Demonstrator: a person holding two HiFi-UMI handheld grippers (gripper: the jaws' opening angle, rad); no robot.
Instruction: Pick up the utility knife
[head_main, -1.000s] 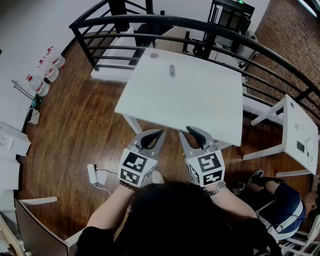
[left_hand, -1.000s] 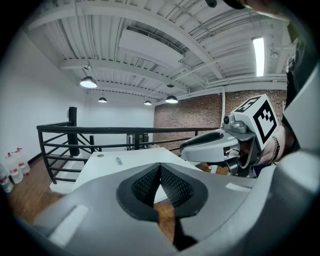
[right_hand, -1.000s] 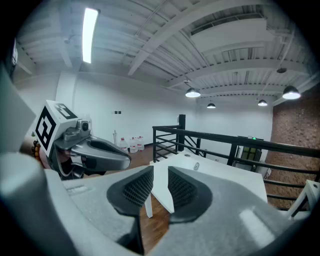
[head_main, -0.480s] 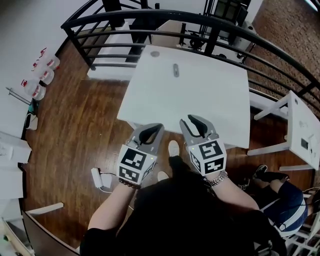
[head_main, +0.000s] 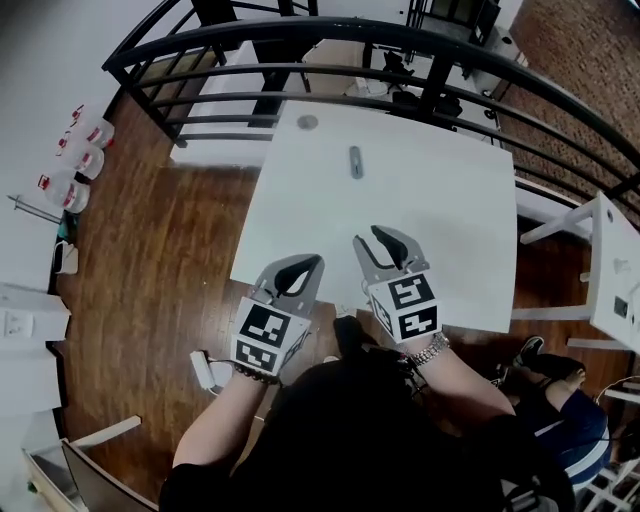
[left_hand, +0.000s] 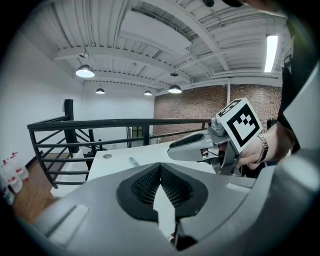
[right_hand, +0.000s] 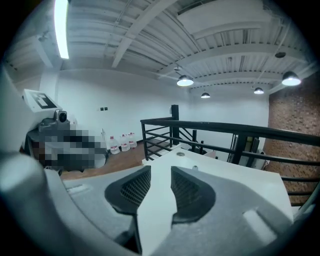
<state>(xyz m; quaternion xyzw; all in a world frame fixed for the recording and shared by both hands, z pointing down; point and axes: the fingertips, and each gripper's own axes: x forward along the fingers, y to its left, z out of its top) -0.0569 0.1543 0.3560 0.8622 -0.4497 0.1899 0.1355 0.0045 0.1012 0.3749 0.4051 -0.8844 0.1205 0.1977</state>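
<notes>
Left gripper (head_main: 308, 263): fingers closed, empty. Right gripper (head_main: 382, 234): fingers have just been opening, gap narrow, empty. Knife (head_main: 355, 161) lies far across the bench (head_main: 450, 230), well apart. Risk: too narrow a gap would shove the knife away.

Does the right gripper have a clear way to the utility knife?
Probably yes: the right gripper, jaws just opening and empty, is over the table, with only bare tabletop before the utility knife.
</notes>
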